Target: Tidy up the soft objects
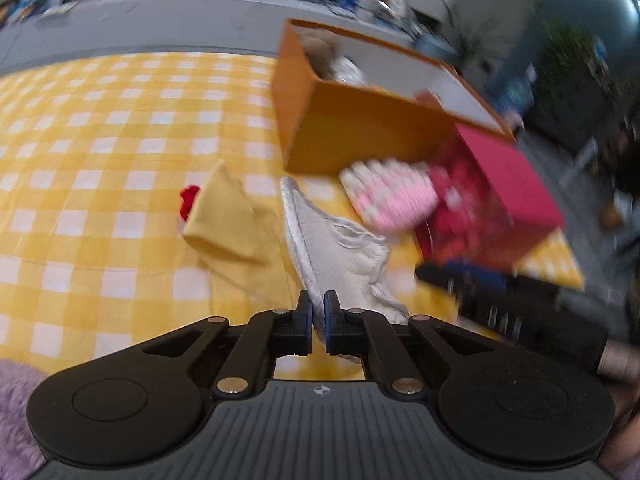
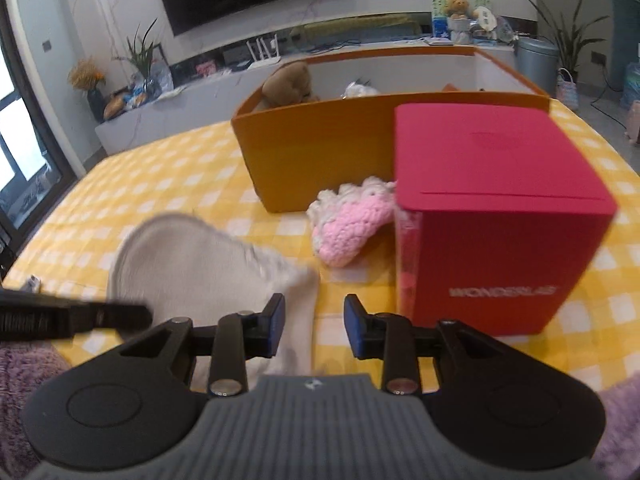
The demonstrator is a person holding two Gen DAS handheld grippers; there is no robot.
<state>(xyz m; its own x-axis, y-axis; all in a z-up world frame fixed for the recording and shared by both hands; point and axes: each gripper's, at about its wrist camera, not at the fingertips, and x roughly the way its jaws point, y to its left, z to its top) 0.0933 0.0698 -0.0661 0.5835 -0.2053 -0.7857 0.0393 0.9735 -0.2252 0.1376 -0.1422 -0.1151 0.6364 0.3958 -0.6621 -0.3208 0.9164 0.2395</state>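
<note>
My left gripper (image 1: 318, 308) is shut on a grey-white fabric slipper (image 1: 340, 248) and holds it over the yellow checked tablecloth (image 1: 100, 128). The slipper also shows in the right wrist view (image 2: 192, 264), with the left gripper's black arm (image 2: 72, 320) at its left. My right gripper (image 2: 315, 312) is open and empty, just right of the slipper's edge. A pink and white crocheted piece (image 2: 352, 224) lies between the orange box (image 2: 320, 152) and the red box (image 2: 488, 216); it is also in the left wrist view (image 1: 392, 196). A brown teddy bear (image 2: 290, 84) sits in the orange box.
A folded yellow cloth (image 1: 228, 216) with a red item (image 1: 188, 200) beside it lies left of the slipper. The orange box (image 1: 360, 136) and red box (image 1: 508, 184) stand at the table's right. A white soft item (image 2: 360, 89) lies in the orange box. A sideboard and TV are behind.
</note>
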